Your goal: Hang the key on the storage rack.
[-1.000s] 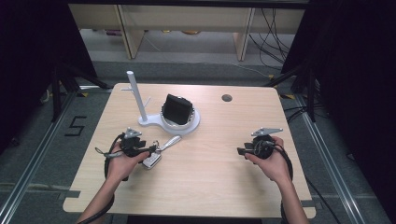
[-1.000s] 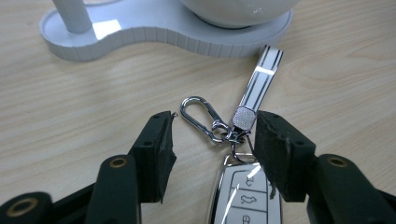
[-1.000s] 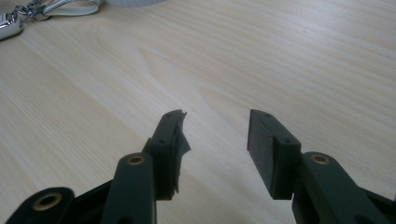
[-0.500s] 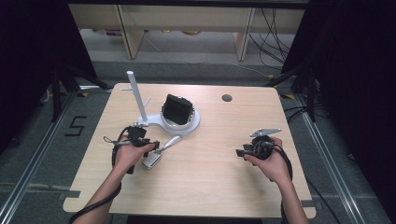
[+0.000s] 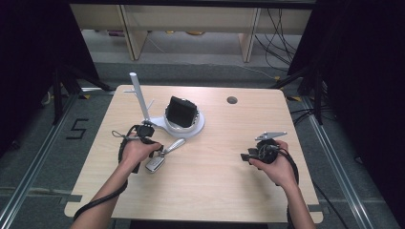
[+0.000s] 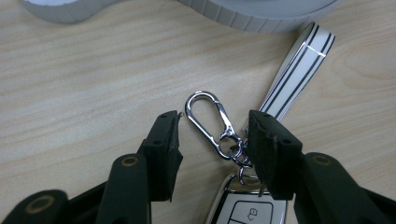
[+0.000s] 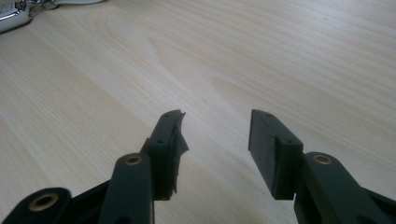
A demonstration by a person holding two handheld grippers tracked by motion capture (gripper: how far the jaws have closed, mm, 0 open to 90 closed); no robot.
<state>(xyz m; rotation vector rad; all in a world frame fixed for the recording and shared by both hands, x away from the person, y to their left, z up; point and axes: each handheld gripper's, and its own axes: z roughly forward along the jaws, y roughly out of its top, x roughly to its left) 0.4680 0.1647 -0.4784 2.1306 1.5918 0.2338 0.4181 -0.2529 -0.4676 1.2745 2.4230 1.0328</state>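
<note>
1. The pale wooden table [image 5: 205,191] has rounded corners and a small dark round hole [image 5: 232,100] near its far edge. It stands on grey floor between metal rails; a floor mark reading "5" [image 5: 78,129] lies to its left, and light shelving [image 5: 191,19] with trailing cables stands behind it.
2. Toward the far left of the table sits a white stand [image 5: 184,128] with a round ribbed base and an upright white post; a black boxy object [image 5: 181,111] rests in its ring.
3. The silver car key fob [image 5: 155,163] lies flat on the wood just in front of the stand, its striped silver strap [image 5: 175,145] pointing toward the base.
4. The left gripper [image 6: 214,135] hovers low over the fob. Its jaws have just been closing and stand partly apart, with the shiny metal carabiner clip [image 6: 210,122] between them; the pads do not press on it.
5. The left gripper view reveals the clip, the key ring and the fob's button face, too small to tell from above.
6. The right gripper [image 7: 215,140] is held over bare wood well to the right, jaws parted and holding nothing.
</note>
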